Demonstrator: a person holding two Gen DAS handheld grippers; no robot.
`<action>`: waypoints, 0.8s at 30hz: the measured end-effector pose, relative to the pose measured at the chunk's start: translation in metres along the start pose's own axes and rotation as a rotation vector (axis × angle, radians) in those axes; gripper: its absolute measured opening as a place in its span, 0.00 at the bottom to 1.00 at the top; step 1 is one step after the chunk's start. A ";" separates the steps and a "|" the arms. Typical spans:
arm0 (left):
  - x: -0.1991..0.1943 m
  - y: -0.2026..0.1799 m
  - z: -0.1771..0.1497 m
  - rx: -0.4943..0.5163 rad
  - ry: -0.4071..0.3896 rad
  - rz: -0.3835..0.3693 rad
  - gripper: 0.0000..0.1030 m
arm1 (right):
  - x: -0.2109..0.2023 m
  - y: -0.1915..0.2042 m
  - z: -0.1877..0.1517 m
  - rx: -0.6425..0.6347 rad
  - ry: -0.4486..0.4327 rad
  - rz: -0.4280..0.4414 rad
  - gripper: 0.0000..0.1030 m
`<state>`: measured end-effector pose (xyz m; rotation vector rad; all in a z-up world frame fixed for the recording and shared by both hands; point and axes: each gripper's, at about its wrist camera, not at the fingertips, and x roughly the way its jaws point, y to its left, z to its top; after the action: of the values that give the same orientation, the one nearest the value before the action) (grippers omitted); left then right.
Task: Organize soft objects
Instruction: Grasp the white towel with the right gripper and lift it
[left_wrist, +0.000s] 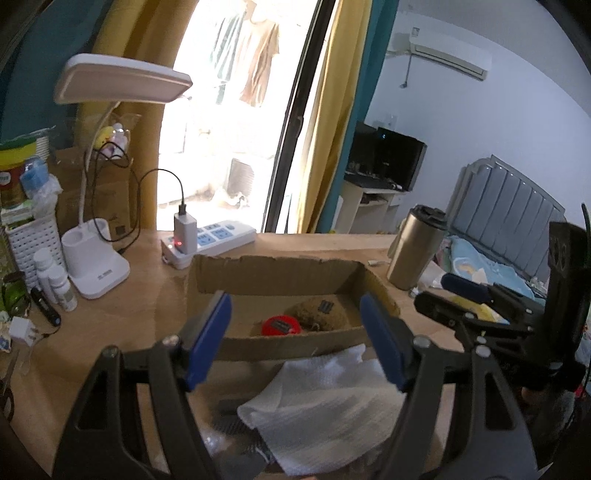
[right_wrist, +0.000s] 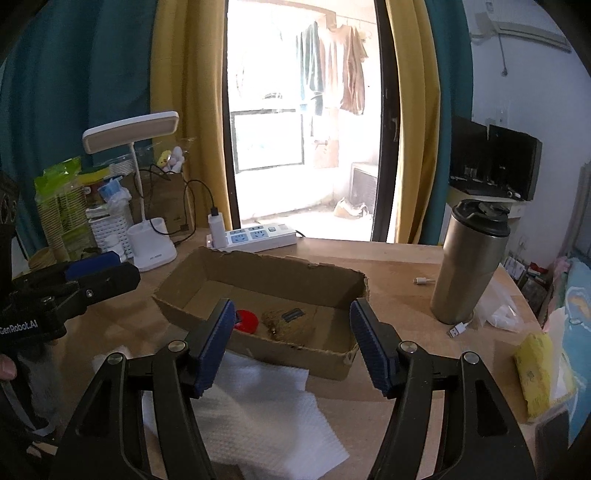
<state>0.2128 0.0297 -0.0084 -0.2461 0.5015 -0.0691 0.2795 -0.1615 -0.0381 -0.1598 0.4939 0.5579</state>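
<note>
A torn, open cardboard box (left_wrist: 277, 275) (right_wrist: 280, 275) stands on the wooden desk. Inside it lie a red round thing (left_wrist: 279, 325) (right_wrist: 246, 320) and a brown fuzzy lump (left_wrist: 319, 314) (right_wrist: 288, 325). A white cloth (left_wrist: 325, 410) (right_wrist: 251, 406) lies flat on the desk in front of the box, below both grippers. My left gripper (left_wrist: 295, 332) (right_wrist: 127, 267) hangs open above the cloth with nothing between its blue pads. Beside it my right gripper (right_wrist: 293, 325) (left_wrist: 432, 291) is open too, also holding nothing.
A white desk lamp (right_wrist: 151, 247), a power strip (right_wrist: 258, 236) with a charger, and a white basket (left_wrist: 33, 240) stand at the back left. To the right of the box are a steel tumbler (right_wrist: 469, 262), a USB cable (right_wrist: 458, 328) and a yellow tissue pack (right_wrist: 539, 373).
</note>
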 end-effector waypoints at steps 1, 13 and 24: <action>-0.003 0.001 -0.001 -0.001 -0.001 0.001 0.72 | -0.002 0.002 -0.001 -0.002 -0.001 0.001 0.66; -0.029 0.008 -0.020 -0.004 -0.010 0.032 0.72 | -0.013 0.022 -0.014 -0.022 0.018 0.004 0.66; -0.038 0.029 -0.053 -0.037 0.036 0.065 0.72 | -0.003 0.043 -0.043 -0.026 0.085 0.023 0.66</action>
<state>0.1538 0.0509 -0.0422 -0.2647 0.5461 -0.0009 0.2365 -0.1390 -0.0744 -0.2036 0.5721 0.5816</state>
